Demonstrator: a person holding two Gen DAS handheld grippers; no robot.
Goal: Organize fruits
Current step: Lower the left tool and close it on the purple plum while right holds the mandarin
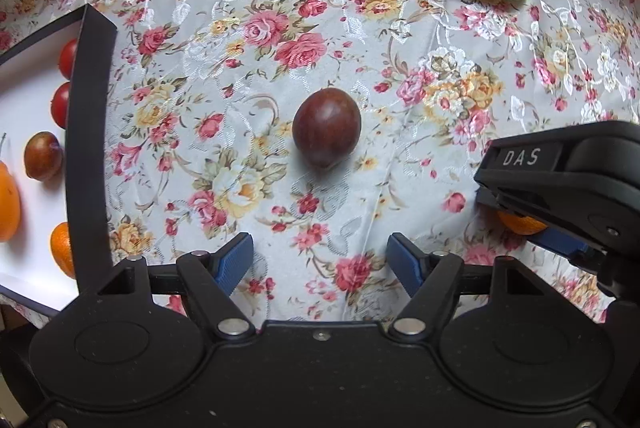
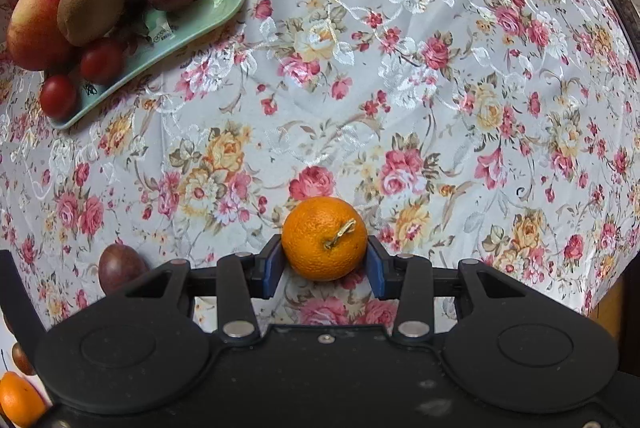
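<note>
Between the blue fingers of the right gripper (image 2: 325,260) sits a small mandarin (image 2: 324,238), pinched on both flanks, its dry stem facing the camera and its peel bright and pebbled; whether it is lifted clear of the floral cloth on the worktop (image 2: 440,88) or rests on it I cannot tell. By my reading, the step in hand is carrying this fruit to its sorted place. That place looks to be the black-edged white tray (image 1: 86,108) at the left, where tomatoes, a dark plum-like fruit and two orange fruits already lie in rows. The next move calls for a steady swing leftward with the squeeze kept gentle, since the peel is soft and the round shape could roll out, then a low release beside the other orange fruits. The left gripper (image 1: 320,260) has its fingers spread wide and holds nothing; it looks straight at a lone reddish-brown oval fruit (image 1: 326,127), smooth and glossy, lying apart on the cloth, probably its next pick. At the far edge, a green plate (image 2: 224,4) carries kiwis, plums, tomatoes and an apple, not yet sorted.
</note>
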